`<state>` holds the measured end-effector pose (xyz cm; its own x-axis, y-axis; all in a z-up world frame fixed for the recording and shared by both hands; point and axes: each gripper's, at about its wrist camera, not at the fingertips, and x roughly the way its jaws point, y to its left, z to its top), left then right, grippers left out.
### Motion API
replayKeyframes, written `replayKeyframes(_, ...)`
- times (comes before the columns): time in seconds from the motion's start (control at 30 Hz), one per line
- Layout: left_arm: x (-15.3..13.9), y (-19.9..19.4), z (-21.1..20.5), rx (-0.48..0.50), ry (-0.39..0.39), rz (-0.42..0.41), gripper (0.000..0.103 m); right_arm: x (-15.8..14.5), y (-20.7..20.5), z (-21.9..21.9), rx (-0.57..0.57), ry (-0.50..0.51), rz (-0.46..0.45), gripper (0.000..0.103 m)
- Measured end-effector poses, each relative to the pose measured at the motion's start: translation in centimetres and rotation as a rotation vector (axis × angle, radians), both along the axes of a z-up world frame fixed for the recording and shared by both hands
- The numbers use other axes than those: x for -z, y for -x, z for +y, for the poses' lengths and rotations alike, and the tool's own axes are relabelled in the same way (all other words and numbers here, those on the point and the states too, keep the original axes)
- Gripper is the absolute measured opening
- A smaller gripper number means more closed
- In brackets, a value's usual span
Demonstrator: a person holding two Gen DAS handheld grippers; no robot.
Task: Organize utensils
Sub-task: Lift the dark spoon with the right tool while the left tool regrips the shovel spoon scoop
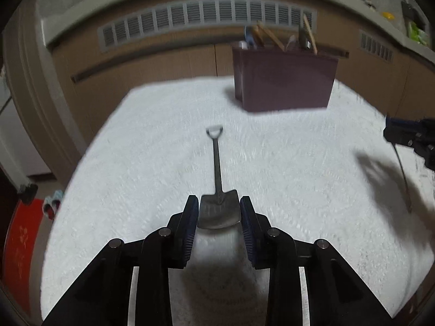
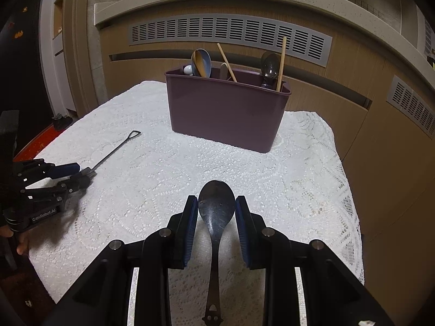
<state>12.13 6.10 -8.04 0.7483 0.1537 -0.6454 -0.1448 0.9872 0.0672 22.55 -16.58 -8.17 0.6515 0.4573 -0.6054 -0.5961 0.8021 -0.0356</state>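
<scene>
A small dark shovel-shaped spoon (image 1: 217, 163) lies on the white lace cloth (image 1: 136, 163), its handle pointing away toward the purple utensil holder (image 1: 285, 81). My left gripper (image 1: 218, 198) is shut on its blade, with a pad against each edge. In the right wrist view this gripper (image 2: 87, 175) is at the left, over the shovel spoon (image 2: 117, 146). My right gripper (image 2: 216, 197) is shut on the bowl of a dark spoon (image 2: 216, 206), whose handle runs back under the fingers. The holder (image 2: 225, 114) contains several spoons and chopsticks. At the left view's right edge is the right gripper (image 1: 391, 133).
The cloth-covered table (image 2: 299, 176) ends close behind the holder, in front of wooden cabinets with grey vent grilles (image 2: 231, 30). A person's hand (image 2: 21, 244) grips the left tool. A red object (image 1: 19, 239) sits low beyond the table's left edge.
</scene>
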Motion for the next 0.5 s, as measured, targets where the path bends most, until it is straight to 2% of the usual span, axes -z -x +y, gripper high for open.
replayKeyframes(0.03,-0.9,0.4,0.1,0.002,-0.012,-0.041,0.029,-0.2,0.1,-0.2,0.003,-0.007,-0.004,0.026)
replayKeyframes(0.07,-1.7,0.7,0.1,0.004,-0.027,-0.075,0.008,-0.4,0.1,-0.4,0.005,-0.017,-0.004,0.026)
replayKeyframes(0.1,-2.7,0.9,0.1,0.006,-0.047,-0.108,0.006,-0.5,0.0,-0.6,0.006,-0.025,-0.001,0.026)
replayKeyframes(0.23,-5.2,0.0,0.9,0.03,-0.041,-0.147,0.006,-1.6,-0.2,-1.4,0.016,-0.076,0.003,0.026)
replayKeyframes(0.3,-5.5,0.1,2.1,0.044,0.025,-0.132,0.006,-2.1,-0.3,-1.5,0.025,-0.072,-0.01,0.026)
replayKeyframes(0.4,-5.1,0.6,4.1,0.011,0.118,-0.103,0.007,-2.3,-0.1,-1.6,0.017,-0.061,-0.026,0.026)
replayKeyframes(0.5,-3.4,0.8,4.8,0.023,0.221,-0.035,0.009,-2.1,-0.2,-1.4,0.011,-0.052,-0.019,0.026)
